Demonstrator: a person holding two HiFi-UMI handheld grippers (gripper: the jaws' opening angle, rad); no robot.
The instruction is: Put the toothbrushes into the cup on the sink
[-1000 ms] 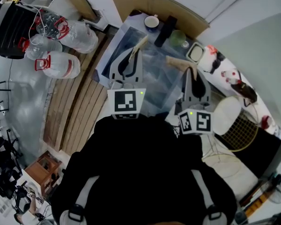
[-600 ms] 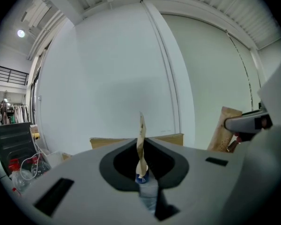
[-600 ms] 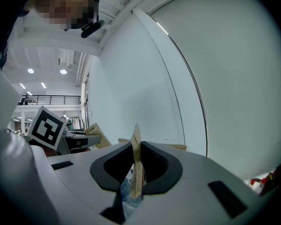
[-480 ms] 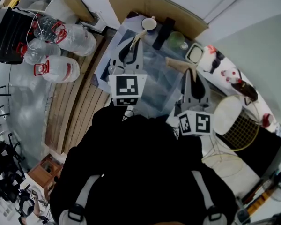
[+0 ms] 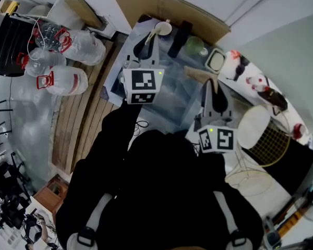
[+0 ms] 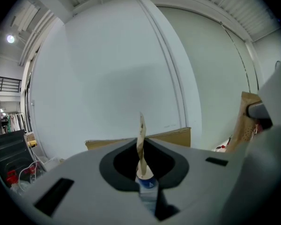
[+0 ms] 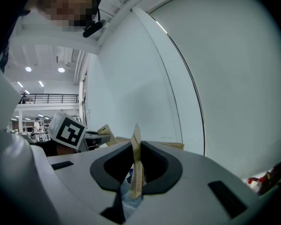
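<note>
Head view: the left claw point(image 5: 146, 47) reaches out over the sink point(image 5: 169, 95), pinching a paper-wrapped toothbrush point(image 5: 153, 35) whose tip points at the cup point(image 5: 164, 28) on the sink's far end, apparently lined up for dropping in. The right claw point(image 5: 213, 85) hangs nearer the person, gripping a second toothbrush point(image 5: 197, 74) crosswise.

Left gripper view: the jaws are nearly together on the wrapper's lower end and the brush stands upright, which suits a straight drop.

Right gripper view: the jaws are likewise clamped on its wrapper, probably awaiting its turn.
</note>
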